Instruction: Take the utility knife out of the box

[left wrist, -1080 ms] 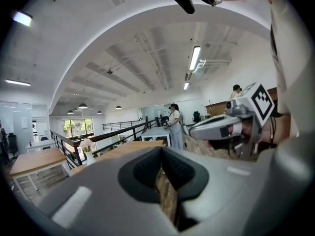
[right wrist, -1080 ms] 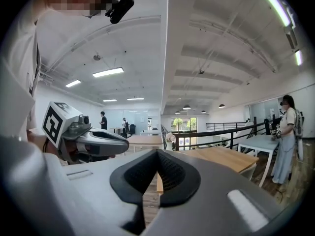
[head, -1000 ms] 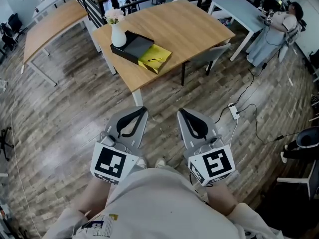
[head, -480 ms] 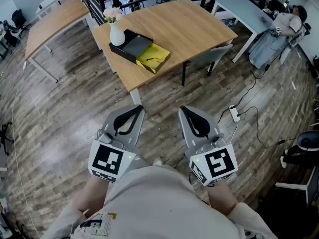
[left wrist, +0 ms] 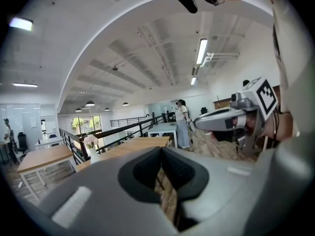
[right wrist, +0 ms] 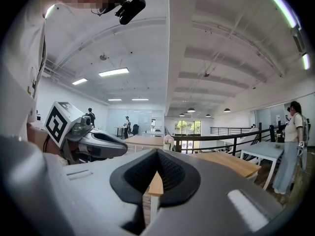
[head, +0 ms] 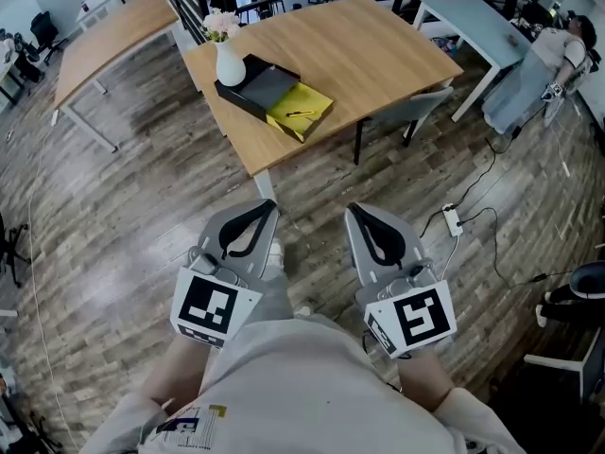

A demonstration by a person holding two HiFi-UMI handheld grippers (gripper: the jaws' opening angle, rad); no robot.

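side table (head: pixel 104 36): far left, wooden, well away from the main one
vase (head: pixel 228 64): white with pale flowers, upright on the main table (head: pixel 378 50), right at the far end of the box
box (head: pixel 255 83): black, flat, lying open near the table's left front corner
yellow pad (head: pixel 307 102): butts up against the box's near end, close to the table edge
utility knife (head: pixel 301 113): pretty sure it's the thin dark sliver lying on the yellow pad, honestly too small to say more. So it's up on the table, well apart from both grippers
left gripper (head: pixel 266 211): clenched, tips pressed together, nothing pinched in there, just floor (head: pixel 142 206) showing through the loop behind the tips. It's held low in front of the person's chest, aimed toward the table
right gripper (head: pixel 354 214): same deal, closed tight and empty, side by side with the left one with a gap between them
chair (head: pixel 406 107): grey, tucked under the table's right front side
power strip (head: pixel 452 220): white, on the floor to the right of the right gripper, cable trailing off
person (head: pixel 548 60): far right, by a white table (head: pixel 463 12)
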